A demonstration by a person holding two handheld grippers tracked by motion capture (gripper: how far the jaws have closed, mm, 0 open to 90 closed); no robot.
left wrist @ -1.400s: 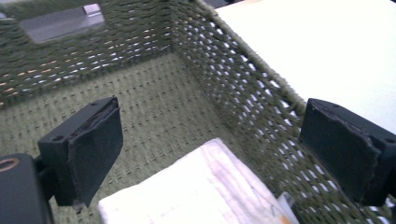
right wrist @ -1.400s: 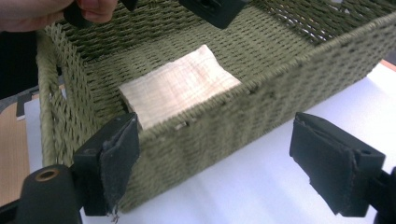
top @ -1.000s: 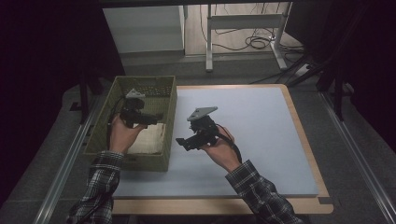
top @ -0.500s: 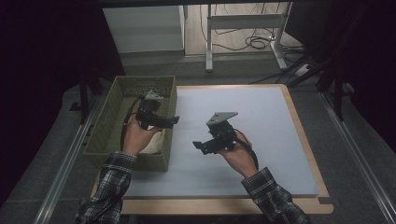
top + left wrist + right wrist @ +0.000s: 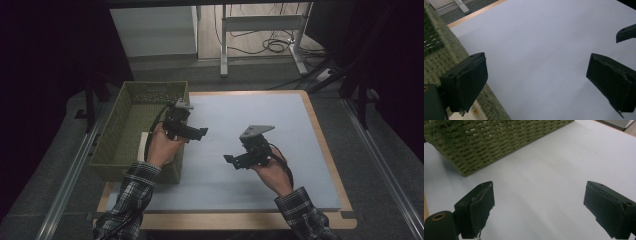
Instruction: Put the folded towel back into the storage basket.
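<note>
Your left tool (image 5: 199, 133) is spread wide by the green basket (image 5: 131, 120) at the surface's left edge — your right tool (image 5: 231, 160) too, both holding nothing.

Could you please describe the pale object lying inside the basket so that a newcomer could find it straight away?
Start at the pale blue mat on the wooden-edged table, then go to the olive-green woven basket at its left edge. Inside, near the front, lies a flat cream-coloured item, the basket's sole pale content, partly hidden by the left hand.
</note>
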